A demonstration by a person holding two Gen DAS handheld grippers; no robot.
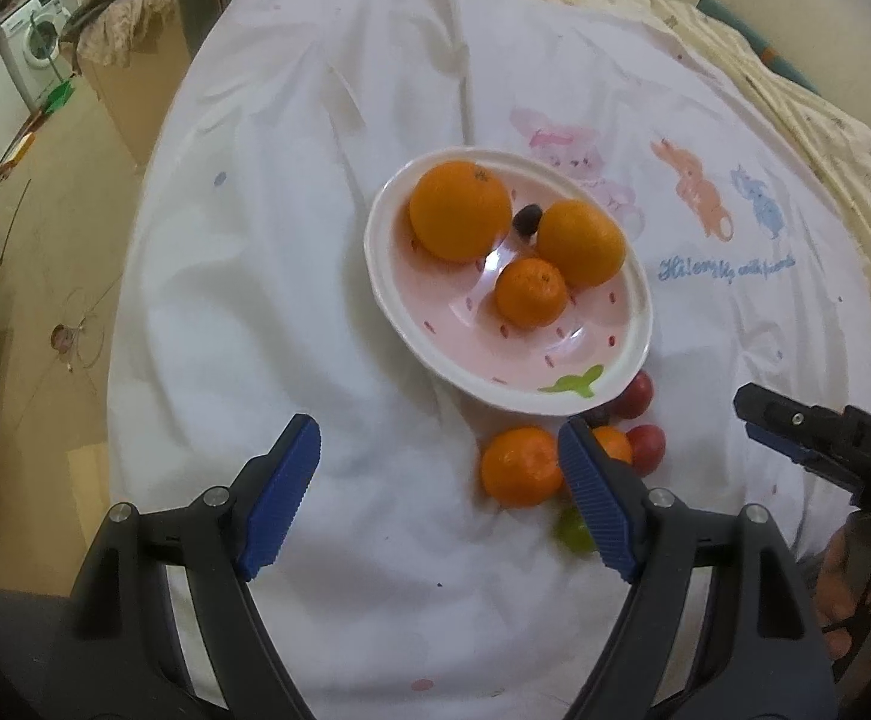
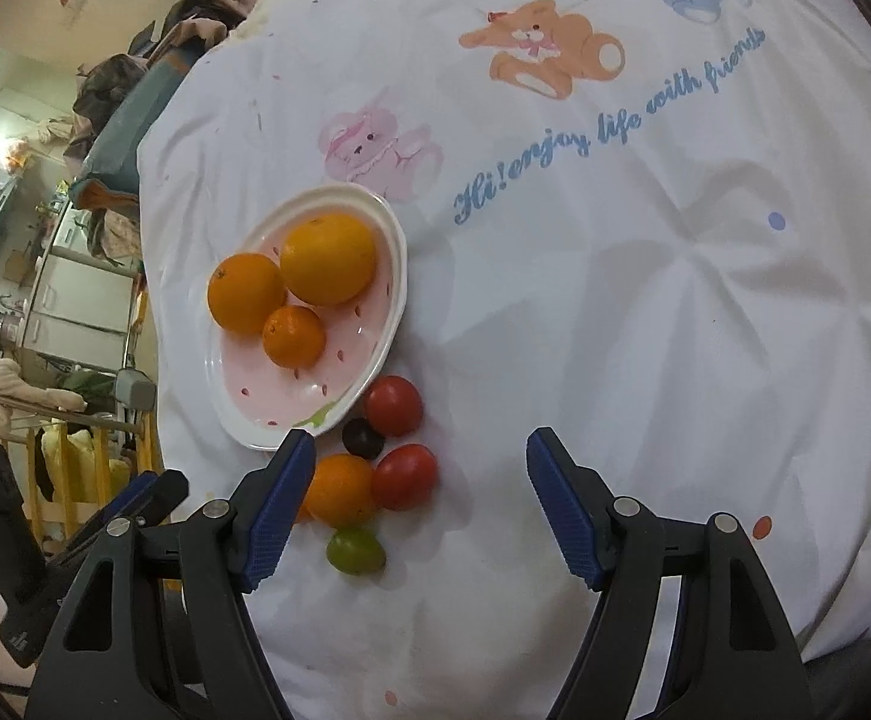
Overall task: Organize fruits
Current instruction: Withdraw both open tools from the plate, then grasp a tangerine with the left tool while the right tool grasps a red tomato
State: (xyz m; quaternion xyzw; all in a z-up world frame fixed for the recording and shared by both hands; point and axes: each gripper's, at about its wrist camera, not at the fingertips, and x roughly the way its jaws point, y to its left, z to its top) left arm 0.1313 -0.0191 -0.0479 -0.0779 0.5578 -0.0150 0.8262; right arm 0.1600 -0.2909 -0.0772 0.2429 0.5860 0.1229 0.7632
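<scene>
While white cloth (image 2: 615, 330) spreads bare right of plate (image 2: 396, 276), loose fruit crowds plate's near rim. Left gripper (image 1: 438, 483) wide, empty; mandarin (image 1: 519, 467) just inside its right finger. Right gripper (image 2: 417, 492) wide, empty; tomato (image 2: 404, 476) between fingers. Left view alone shows dark grape (image 1: 526, 219) in plate.

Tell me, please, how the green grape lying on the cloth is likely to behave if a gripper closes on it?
The green grape looks small, round and smooth, so it may roll or squirt from the ridged pads. Its thin skin probably bruises under a firm squeeze. The wrinkled white cloth beneath it may slow rolling somewhat.
</scene>
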